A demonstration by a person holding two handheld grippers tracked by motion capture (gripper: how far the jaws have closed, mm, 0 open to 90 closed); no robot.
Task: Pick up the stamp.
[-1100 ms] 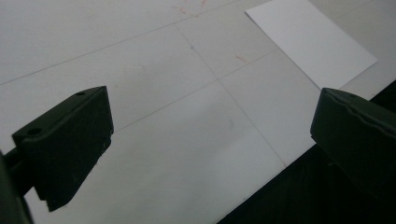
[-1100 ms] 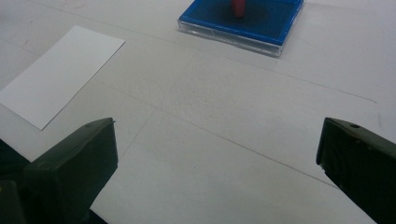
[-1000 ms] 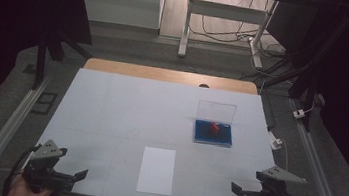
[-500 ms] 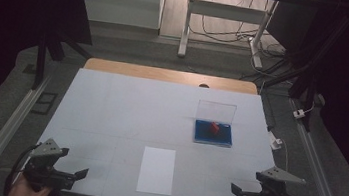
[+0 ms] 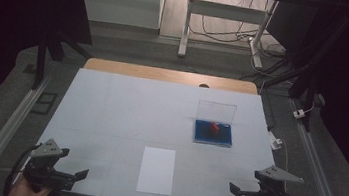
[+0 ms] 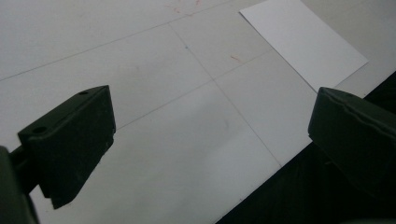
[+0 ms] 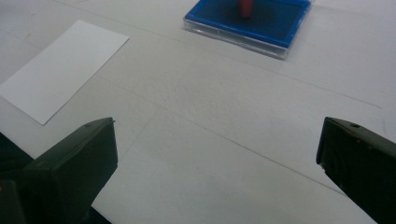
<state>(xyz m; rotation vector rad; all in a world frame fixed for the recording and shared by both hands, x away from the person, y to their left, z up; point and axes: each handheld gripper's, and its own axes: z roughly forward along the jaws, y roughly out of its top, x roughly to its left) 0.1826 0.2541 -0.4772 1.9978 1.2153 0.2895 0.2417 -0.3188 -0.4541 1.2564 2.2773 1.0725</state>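
A blue tray (image 5: 214,133) with a clear lid stood upright at its far edge is seen on the white table (image 5: 126,107), ahead of the right gripper (image 5: 243,195) and a little to its left, well apart from it. A small red object (image 5: 214,127) is set upright inside the tray; what it is cannot be told. In the right gripper view the blue tray (image 7: 247,21) lies beyond the jaws, with the red object (image 7: 245,7) cut off by the top edge.

A white sheet of paper (image 5: 156,170) is laid flat between the two grippers, near the table's front edge. It is found ahead and left of the right gripper's jaws (image 7: 60,70), and ahead and right of the left gripper's jaws (image 6: 303,39).

The left gripper (image 5: 69,176) is held at the near left corner, jaws spread wide, nothing between them. The right gripper is held at the near right corner, jaws likewise spread wide and empty. Each is gripped by a hand at the bottom edge.
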